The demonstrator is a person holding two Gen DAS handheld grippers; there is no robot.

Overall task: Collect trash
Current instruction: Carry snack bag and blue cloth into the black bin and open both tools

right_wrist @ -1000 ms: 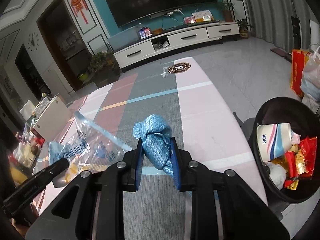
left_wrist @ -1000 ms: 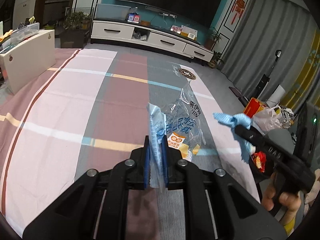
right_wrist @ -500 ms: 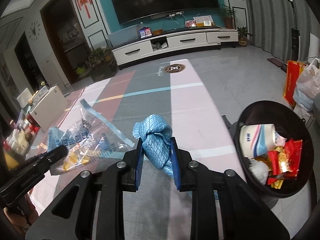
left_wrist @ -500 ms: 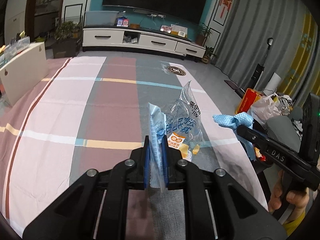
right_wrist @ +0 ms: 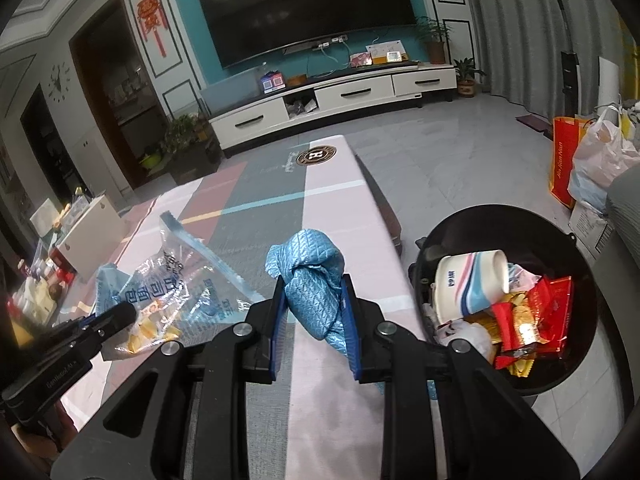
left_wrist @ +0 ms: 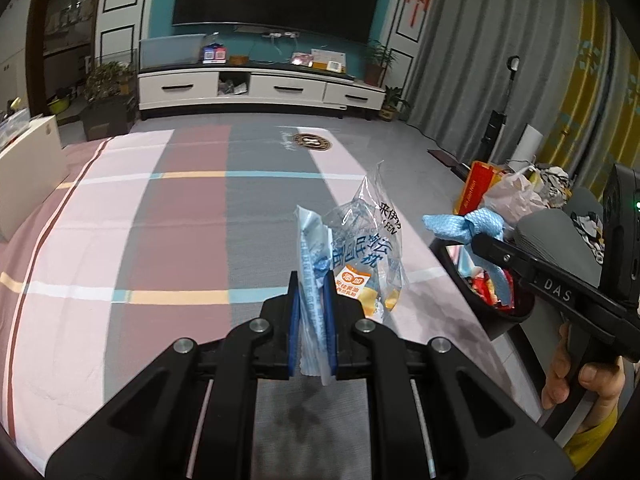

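Note:
My left gripper (left_wrist: 312, 304) is shut on a clear plastic snack bag (left_wrist: 360, 248) with blue print, held up above the striped table. The bag also shows in the right wrist view (right_wrist: 176, 288), left of my right gripper. My right gripper (right_wrist: 314, 304) is shut on a knotted blue cloth (right_wrist: 312, 276); the cloth also shows in the left wrist view (left_wrist: 464, 228), over the rim of the black trash bin (left_wrist: 496, 320). The bin (right_wrist: 568, 236) stands off the table's right edge and holds a paper cup (right_wrist: 468, 284) and red wrappers (right_wrist: 536, 320).
The table (left_wrist: 120, 240) has a pink, grey and maroon striped cover. A white box (left_wrist: 28, 164) stands at its left edge. Bags (right_wrist: 592, 168) stand on the floor at the right. A TV cabinet (left_wrist: 260, 88) stands at the far wall.
Both grippers have moved toward the right with their loads. The blue cloth now sits by the bin's rim, and the bin fills more of the right wrist view.

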